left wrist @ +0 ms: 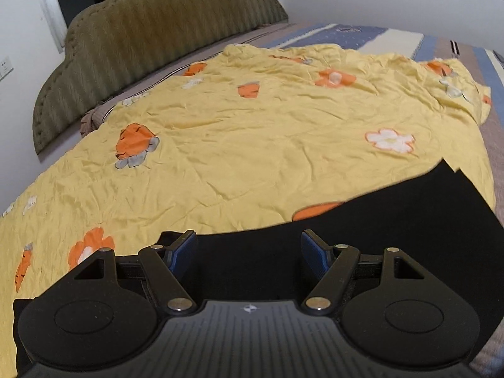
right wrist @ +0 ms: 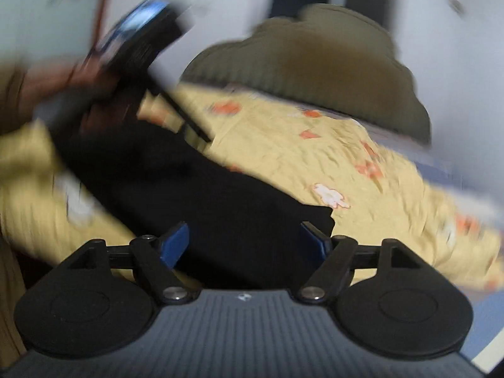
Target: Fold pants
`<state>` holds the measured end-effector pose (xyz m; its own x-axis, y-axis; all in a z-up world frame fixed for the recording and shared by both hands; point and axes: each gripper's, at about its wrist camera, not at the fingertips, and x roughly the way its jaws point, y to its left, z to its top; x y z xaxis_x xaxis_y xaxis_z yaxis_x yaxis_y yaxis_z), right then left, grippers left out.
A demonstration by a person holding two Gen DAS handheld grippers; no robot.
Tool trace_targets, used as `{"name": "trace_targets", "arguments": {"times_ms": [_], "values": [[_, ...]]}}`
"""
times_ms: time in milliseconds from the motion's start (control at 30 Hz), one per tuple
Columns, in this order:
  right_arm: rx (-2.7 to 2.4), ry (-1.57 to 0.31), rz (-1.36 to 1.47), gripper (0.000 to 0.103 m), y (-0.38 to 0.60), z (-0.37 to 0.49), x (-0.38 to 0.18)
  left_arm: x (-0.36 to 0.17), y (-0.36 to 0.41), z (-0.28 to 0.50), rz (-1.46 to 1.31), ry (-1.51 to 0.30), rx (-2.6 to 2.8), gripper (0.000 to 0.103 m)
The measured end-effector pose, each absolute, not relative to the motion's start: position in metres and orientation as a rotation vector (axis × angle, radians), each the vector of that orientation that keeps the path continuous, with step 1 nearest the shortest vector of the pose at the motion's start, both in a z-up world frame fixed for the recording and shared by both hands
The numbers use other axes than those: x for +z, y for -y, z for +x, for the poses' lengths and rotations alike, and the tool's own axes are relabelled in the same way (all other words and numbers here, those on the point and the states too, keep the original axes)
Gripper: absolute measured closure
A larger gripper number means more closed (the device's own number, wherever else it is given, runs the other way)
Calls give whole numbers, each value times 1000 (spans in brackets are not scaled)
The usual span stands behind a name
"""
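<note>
Flat on the yellow flowered quilt [left wrist: 252, 145], the black pants [left wrist: 393, 220] stretch lengthwise across the bed's near edge, while left gripper [left wrist: 249, 252] and right gripper [right wrist: 244, 242] both gape wide, holding nothing.

Ahead of the left gripper [left wrist: 247, 245] lies a yellow cloth sheet [left wrist: 236, 145], thin, matt and finely creased. Just under its jaws the black pants [left wrist: 393, 220] look like smooth, matt cloth. Farther off, the headboard [left wrist: 151, 31] is olive ribbed fabric. The gripper's arms are matt black plastic with shiny metal pins; its pads [left wrist: 315, 252] are ribbed blue.
</note>
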<state>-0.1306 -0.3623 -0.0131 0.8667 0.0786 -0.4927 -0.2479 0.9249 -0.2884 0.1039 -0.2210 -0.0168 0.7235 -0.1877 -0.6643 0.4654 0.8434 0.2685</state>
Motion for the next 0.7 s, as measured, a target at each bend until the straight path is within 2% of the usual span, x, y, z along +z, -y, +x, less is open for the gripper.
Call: {"name": "trace_targets", "arguments": {"times_ms": [100, 167, 267, 367, 500, 533, 567, 667, 700], "values": [[219, -582, -426, 38, 370, -131, -20, -21, 234, 93, 464, -667, -417, 31], [240, -619, -420, 61, 382, -125, -23, -24, 243, 86, 479, -663, -449, 31], [221, -670, -401, 87, 398, -118, -31, -28, 251, 77, 522, -646, -466, 31], [242, -713, -451, 95, 392, -124, -34, -31, 250, 76, 553, -632, -447, 31], [191, -760, -466, 93, 395, -140, -33, -29, 243, 86, 487, -685, -462, 31], [155, -739, -400, 84, 404, -145, -30, -28, 242, 87, 469, -697, -469, 31], [99, -701, -305, 67, 416, -147, -28, -27, 241, 88, 452, -708, -476, 31], [-60, -611, 131, 56, 459, -145, -28, -26, 241, 86, 443, -715, -483, 31], [-83, -598, 300, 56, 473, -142, -34, -26, 241, 85, 449, -710, -481, 31]]}}
